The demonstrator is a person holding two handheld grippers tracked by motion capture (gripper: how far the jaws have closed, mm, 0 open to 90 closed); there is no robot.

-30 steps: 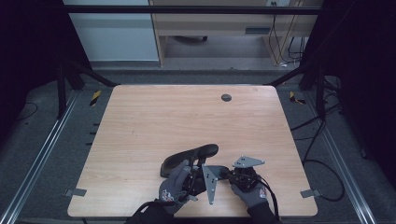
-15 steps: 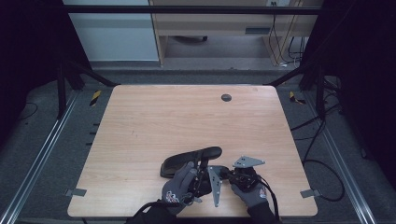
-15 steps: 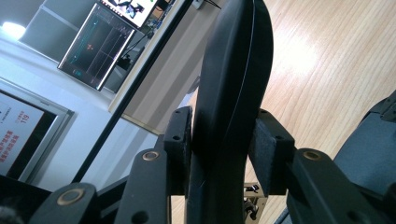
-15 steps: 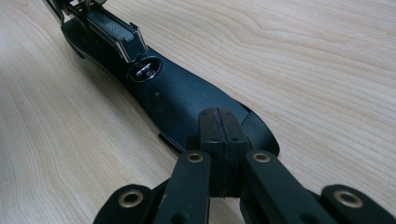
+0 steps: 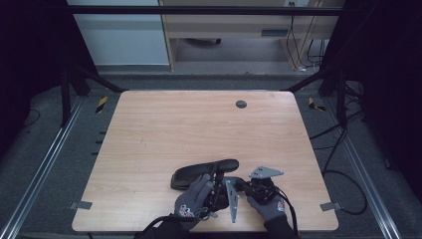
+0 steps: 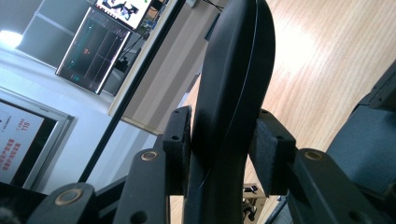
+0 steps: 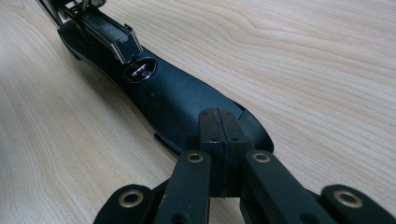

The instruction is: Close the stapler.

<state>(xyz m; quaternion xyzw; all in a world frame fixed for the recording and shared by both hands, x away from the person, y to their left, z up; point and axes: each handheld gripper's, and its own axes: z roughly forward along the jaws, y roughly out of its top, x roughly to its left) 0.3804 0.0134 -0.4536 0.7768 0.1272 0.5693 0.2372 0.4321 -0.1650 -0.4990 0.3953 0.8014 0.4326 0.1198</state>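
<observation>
One long black curved object (image 5: 205, 173) is seen on the wooden desk (image 5: 164, 129), near its front edge and about midway along it; two tools are counted there, each held in a gloved hand. The left tool (image 6: 223, 149) is closed on the black object, whose narrow body is pinched between both pads (image 6: 180, 140); the object's far end is seen rising past them in the left gripper view. The right tool (image 7: 219, 140) is seen with its jaws pressed together, pad against pad, nothing held between them, just above the object's near end. One small dark round fitting (image 5: 241, 104) is set near the desk's far edge.
</observation>
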